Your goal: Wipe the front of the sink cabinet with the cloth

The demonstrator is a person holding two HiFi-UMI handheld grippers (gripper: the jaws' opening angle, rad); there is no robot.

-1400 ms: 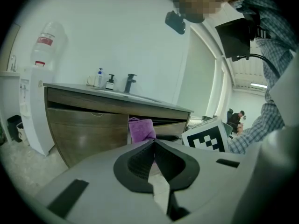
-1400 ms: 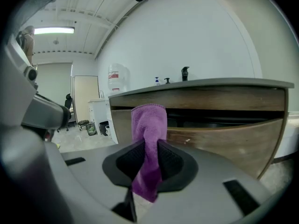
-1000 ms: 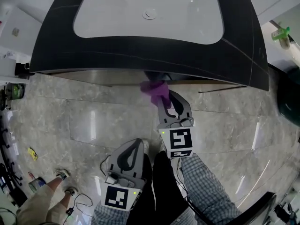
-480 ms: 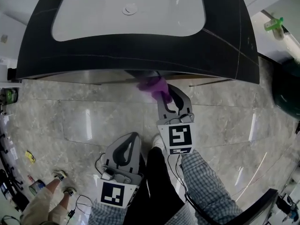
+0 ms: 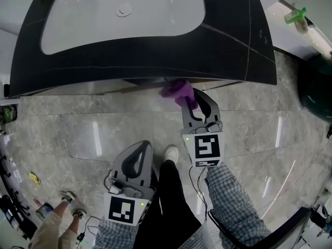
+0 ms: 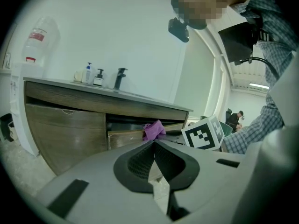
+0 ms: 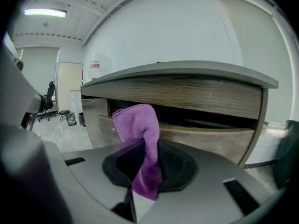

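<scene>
- Left gripper (image 5: 143,148): held low beside the person's leg, well back from the cabinet (image 6: 65,134). Its jaws are pressed together at the tips with nothing between them.
- Cabinet: wood-fronted, under a black counter (image 5: 155,53) with a white sink (image 5: 119,9). One drawer (image 7: 210,139) juts slightly out.
- Cloth (image 5: 174,88): purple and bunched, at the drawer's top edge, just below the counter's lip. Whether it presses on the wood is unclear.
- Right gripper (image 5: 189,98): stretched forward to the cabinet, jaws clamped on the cloth. The cloth's upper end pokes out ahead of the tips and its lower end hangs behind them.
</scene>
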